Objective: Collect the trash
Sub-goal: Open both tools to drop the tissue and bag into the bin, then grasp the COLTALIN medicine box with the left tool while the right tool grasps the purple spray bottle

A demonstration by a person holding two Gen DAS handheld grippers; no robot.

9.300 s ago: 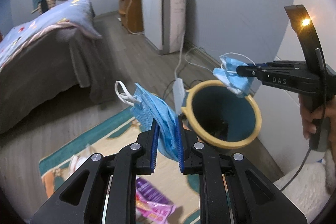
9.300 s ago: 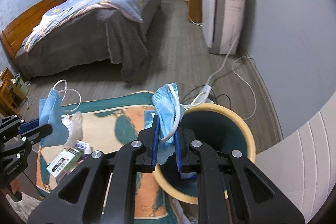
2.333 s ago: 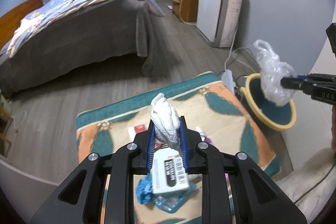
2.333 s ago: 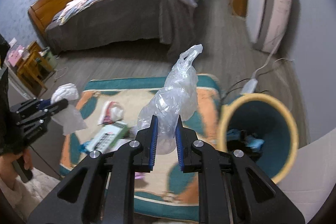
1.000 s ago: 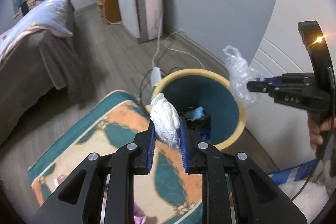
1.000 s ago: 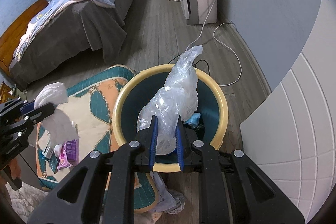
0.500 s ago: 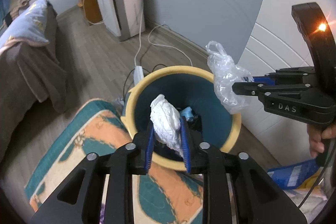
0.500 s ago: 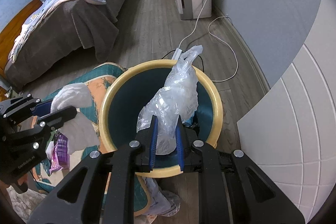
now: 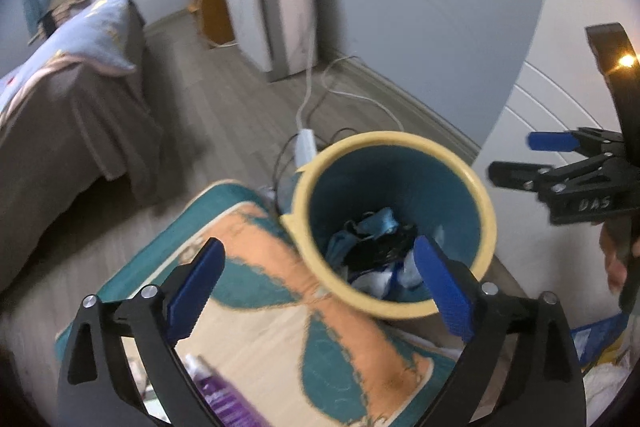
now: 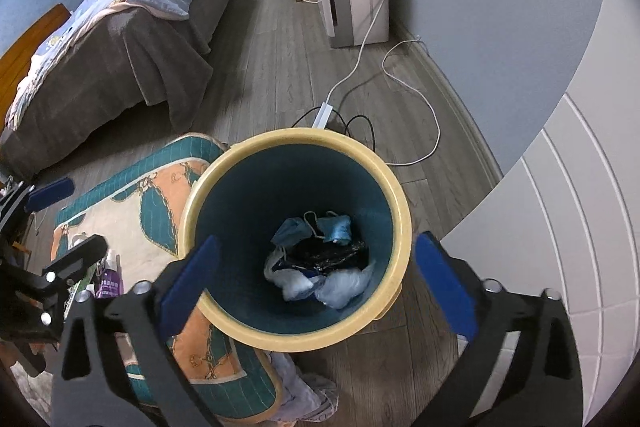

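Left wrist view. The left gripper (image 9: 318,285) stands wide apart and empty, its jaws having just swung open above the bin (image 9: 394,143). The trash (image 9: 376,247) lies at the bottom of the bin: blue masks, something black, pale crumpled pieces. The right gripper (image 9: 512,159) hangs beyond the far rim, also spread and holding nothing. A purple wrapper (image 9: 224,395) lies on the rug (image 9: 280,315) below the left gripper; this litter is not yet collected. Risk: the view is blurred, which suggests motion, and a finger swinging low toward the rug could clip the near rim and tip the light bin.

Right wrist view. The right gripper (image 10: 316,283) is open over the bin (image 10: 400,195), 1 finger on each side of the rim, its jaws having just parted with nothing between them. The trash (image 10: 320,259) sits well inside. The left gripper (image 10: 68,219) hangs open over the rug (image 10: 140,211). A cable (image 10: 404,99) runs just behind the bin. Risk: a knocked bin spills its contents onto the floor and cable.
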